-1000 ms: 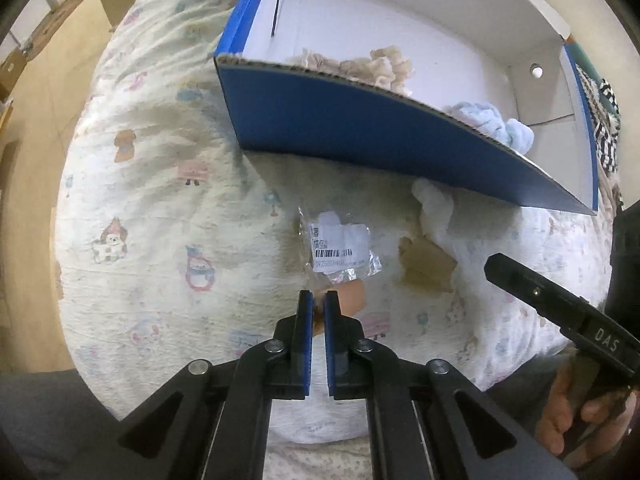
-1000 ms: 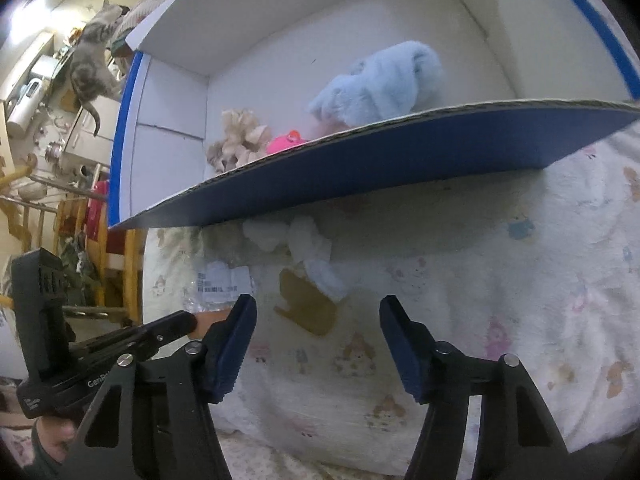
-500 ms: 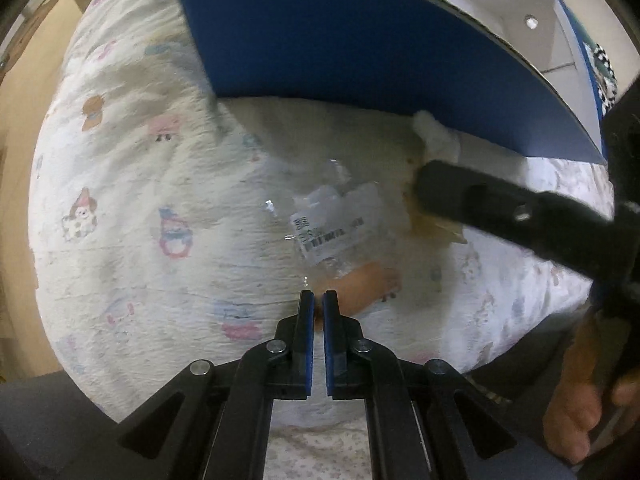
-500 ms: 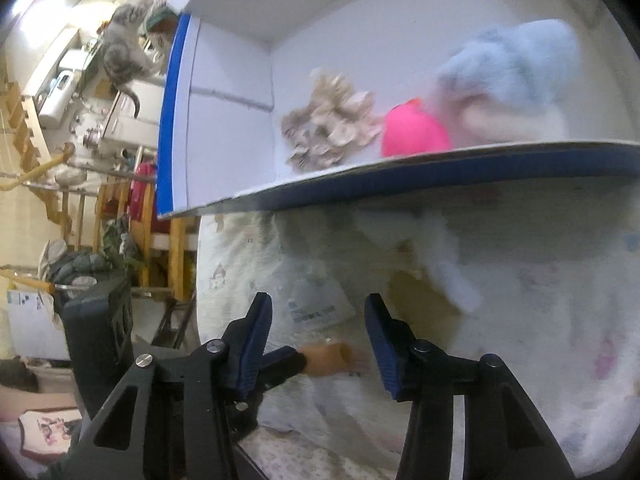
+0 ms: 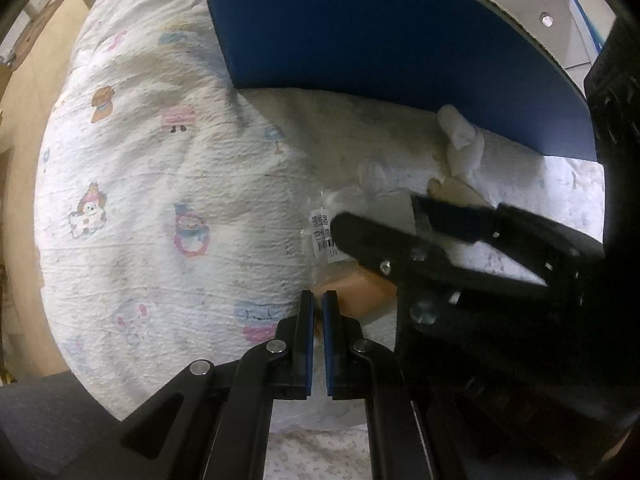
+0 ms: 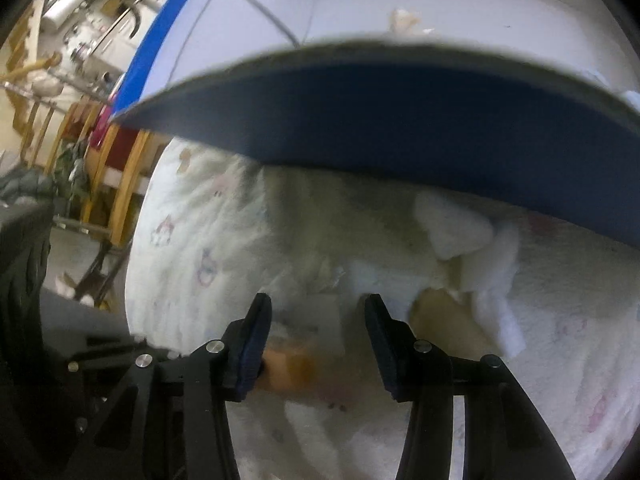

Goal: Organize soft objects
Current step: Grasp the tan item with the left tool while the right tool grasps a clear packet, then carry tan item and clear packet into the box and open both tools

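Two tongs work over the bed [image 5: 132,168]: the left tongs [image 5: 316,308] are pinched shut on the orange piece [image 5: 360,292], the right tongs [image 6: 316,320] narrowing around the plastic packet [image 5: 320,236] beside the blue box [image 5: 360,28].

box [image 5: 392,36] behind packet [image 5: 320,228] | both on quilt [image 5: 160,168]
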Action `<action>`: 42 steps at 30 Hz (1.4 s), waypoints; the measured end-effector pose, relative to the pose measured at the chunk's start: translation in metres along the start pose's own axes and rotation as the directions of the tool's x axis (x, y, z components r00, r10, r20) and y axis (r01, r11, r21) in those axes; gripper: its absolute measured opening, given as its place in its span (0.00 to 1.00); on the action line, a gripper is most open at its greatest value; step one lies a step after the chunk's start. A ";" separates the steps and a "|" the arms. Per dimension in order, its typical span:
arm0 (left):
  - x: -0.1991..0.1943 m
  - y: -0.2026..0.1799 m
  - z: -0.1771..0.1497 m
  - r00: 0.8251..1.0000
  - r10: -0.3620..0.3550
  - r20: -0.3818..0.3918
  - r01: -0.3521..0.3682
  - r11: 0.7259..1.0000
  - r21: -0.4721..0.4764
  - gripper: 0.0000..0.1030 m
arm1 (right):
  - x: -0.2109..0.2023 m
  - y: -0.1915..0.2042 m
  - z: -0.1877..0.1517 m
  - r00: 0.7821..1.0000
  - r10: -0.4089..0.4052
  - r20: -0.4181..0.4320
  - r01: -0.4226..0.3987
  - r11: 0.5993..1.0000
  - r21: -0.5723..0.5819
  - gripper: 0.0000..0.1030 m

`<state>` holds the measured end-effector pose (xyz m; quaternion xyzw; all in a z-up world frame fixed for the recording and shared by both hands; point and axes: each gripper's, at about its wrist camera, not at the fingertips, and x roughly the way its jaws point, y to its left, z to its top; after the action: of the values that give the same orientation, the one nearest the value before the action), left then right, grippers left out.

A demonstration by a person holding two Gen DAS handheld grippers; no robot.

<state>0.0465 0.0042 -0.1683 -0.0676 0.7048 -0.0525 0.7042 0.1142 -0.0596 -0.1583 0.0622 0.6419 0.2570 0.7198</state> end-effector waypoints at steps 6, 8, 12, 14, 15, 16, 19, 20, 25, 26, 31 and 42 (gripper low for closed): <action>0.006 -0.004 0.001 1.000 -0.004 0.008 0.004 1.000 -0.011 0.04 | -0.001 0.009 -0.003 1.000 0.021 -0.002 -0.021 0.999 -0.028 0.03; 0.006 0.000 0.004 1.000 -0.017 0.009 0.017 0.999 -0.033 0.04 | -0.003 0.009 -0.003 1.000 0.013 0.014 -0.012 0.999 -0.043 0.03; 0.000 0.001 0.005 1.000 -0.014 0.019 0.014 0.999 -0.038 0.04 | -0.015 0.001 -0.008 0.998 0.019 0.054 -0.018 0.999 -0.034 0.03; 0.000 0.000 0.005 1.000 -0.009 0.020 0.010 0.999 -0.033 0.04 | -0.025 -0.005 -0.012 0.996 0.016 0.088 -0.014 1.000 -0.024 0.03; 0.000 -0.001 0.005 1.000 -0.008 0.020 0.008 0.999 -0.032 0.04 | -0.032 -0.009 -0.013 0.994 0.014 0.106 -0.013 1.000 -0.016 0.03; 0.000 -0.001 0.006 1.000 -0.004 0.021 0.005 0.999 -0.033 0.04 | -0.040 -0.013 -0.014 0.992 0.016 0.127 -0.016 1.000 -0.007 0.03; 0.001 -0.006 0.008 1.000 0.004 0.023 -0.003 0.999 -0.037 0.04 | -0.057 -0.023 -0.014 0.984 0.022 0.179 -0.027 0.999 0.022 0.03; 0.002 -0.007 0.009 1.000 0.006 0.024 -0.006 0.999 -0.038 0.04 | -0.065 -0.027 -0.015 0.981 0.026 0.195 -0.033 0.999 0.032 0.02; 0.006 -0.014 0.013 0.999 0.003 0.032 -0.002 0.999 -0.050 0.04 | -0.096 -0.053 -0.024 0.968 0.036 0.248 -0.055 0.996 0.073 0.03; 0.007 -0.013 0.012 0.999 0.001 0.035 0.000 0.999 -0.052 0.04 | -0.098 -0.055 -0.026 0.966 0.039 0.255 -0.061 0.995 0.079 0.02; 0.004 -0.012 0.016 0.998 -0.009 0.054 0.012 0.998 -0.066 0.04 | -0.119 -0.070 -0.042 0.954 0.064 0.294 -0.101 0.988 0.114 0.02; -0.019 -0.008 0.016 0.995 -0.016 0.096 0.018 0.999 -0.029 0.04 | -0.126 -0.078 -0.048 0.948 0.047 0.315 -0.097 0.985 0.145 0.03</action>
<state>0.0629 -0.0001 -0.1487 -0.0864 0.6702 -0.0448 0.7358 0.0856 -0.1947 -0.0861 0.1822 0.5366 0.2184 0.7945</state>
